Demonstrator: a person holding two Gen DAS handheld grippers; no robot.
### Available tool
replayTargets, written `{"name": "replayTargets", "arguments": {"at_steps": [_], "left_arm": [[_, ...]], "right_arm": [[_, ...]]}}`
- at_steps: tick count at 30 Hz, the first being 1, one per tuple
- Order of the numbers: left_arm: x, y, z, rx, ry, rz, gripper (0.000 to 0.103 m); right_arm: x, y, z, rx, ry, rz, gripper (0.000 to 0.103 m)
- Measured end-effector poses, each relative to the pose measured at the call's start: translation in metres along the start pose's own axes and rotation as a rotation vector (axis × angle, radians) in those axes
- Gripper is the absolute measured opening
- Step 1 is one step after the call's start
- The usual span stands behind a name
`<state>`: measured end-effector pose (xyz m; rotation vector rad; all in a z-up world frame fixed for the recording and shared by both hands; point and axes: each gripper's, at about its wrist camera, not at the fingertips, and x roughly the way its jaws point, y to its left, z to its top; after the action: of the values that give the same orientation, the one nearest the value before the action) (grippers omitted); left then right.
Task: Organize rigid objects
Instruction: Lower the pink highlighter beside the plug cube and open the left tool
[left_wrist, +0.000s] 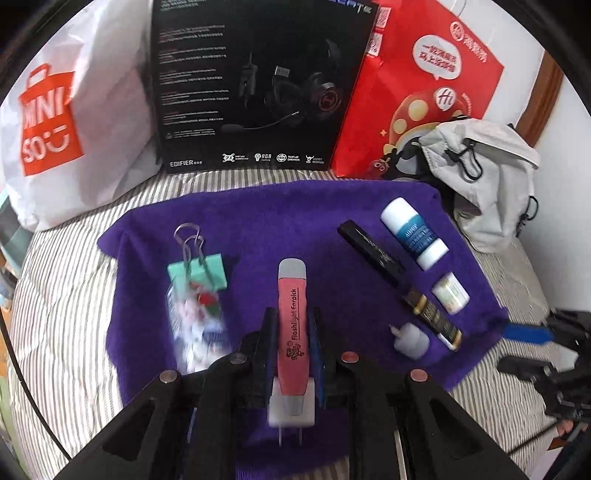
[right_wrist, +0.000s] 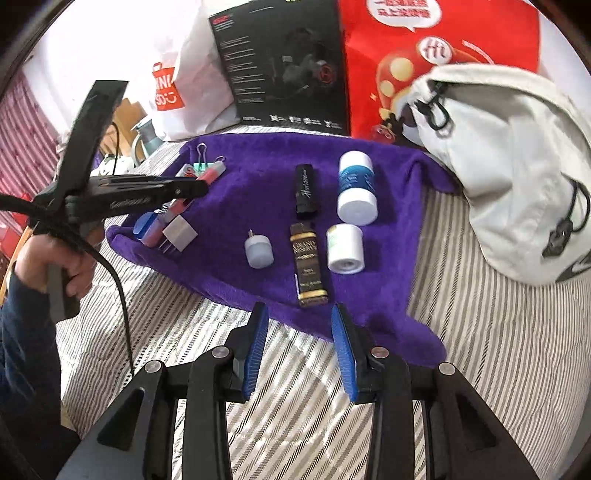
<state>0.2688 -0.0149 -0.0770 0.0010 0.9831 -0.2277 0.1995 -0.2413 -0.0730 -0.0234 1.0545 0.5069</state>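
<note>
A pink flashlight earpick (left_wrist: 291, 310) lies lengthwise between the fingers of my left gripper (left_wrist: 291, 328), which is shut on it over the purple towel (left_wrist: 258, 218). A white plug adapter (left_wrist: 293, 410) sits under the earpick's near end. To the left lies a teal binder clip (left_wrist: 195, 275) on a clear packet. On the right are a black tube (right_wrist: 306, 190), a brown and gold tube (right_wrist: 309, 269), a white and blue bottle (right_wrist: 356, 192), a small white jar (right_wrist: 345, 249) and a small white plug light (right_wrist: 259, 251). My right gripper (right_wrist: 299, 310) stands open over the towel's near edge, holding nothing.
The towel rests on a striped bedsheet (right_wrist: 480, 332). Behind it stand a white shopping bag (left_wrist: 66, 122), a black headset box (left_wrist: 258, 85) and a red bag (left_wrist: 424, 85). A grey drawstring bag (right_wrist: 517, 166) lies at the right. A hand (right_wrist: 66, 266) holds the left gripper's handle.
</note>
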Motion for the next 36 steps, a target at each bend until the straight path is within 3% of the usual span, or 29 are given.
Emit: {"name": "replayTargets", "arguments": {"at_steps": [15, 23, 27, 31, 35, 36], "left_arm": [[0.046, -0.009, 0.010, 0.056, 0.067, 0.063, 0.016], [0.047, -0.014, 0.008, 0.060, 0.060, 0.088, 0.017], [0.044, -0.018, 0.004, 0.052, 0.052, 0.080, 0.025], [0.037, -0.020, -0.002, 0.051, 0.049, 0.097, 0.025], [0.017, -0.027, -0.005, 0.047, 0.025, 0.082, 0.025], [0.009, -0.030, -0.007, 0.049, 0.014, 0.084, 0.030]], "right_arm": [[0.004, -0.005, -0.007, 0.026, 0.031, 0.009, 0.036], [-0.009, -0.003, -0.008, 0.028, 0.003, 0.003, 0.036], [-0.016, -0.003, -0.012, 0.039, -0.002, -0.009, 0.037], [-0.025, -0.001, -0.021, 0.052, -0.014, -0.015, 0.038], [-0.036, 0.002, -0.031, 0.075, -0.033, -0.022, 0.045], [-0.039, 0.003, -0.033, 0.080, -0.040, -0.027, 0.047]]}}
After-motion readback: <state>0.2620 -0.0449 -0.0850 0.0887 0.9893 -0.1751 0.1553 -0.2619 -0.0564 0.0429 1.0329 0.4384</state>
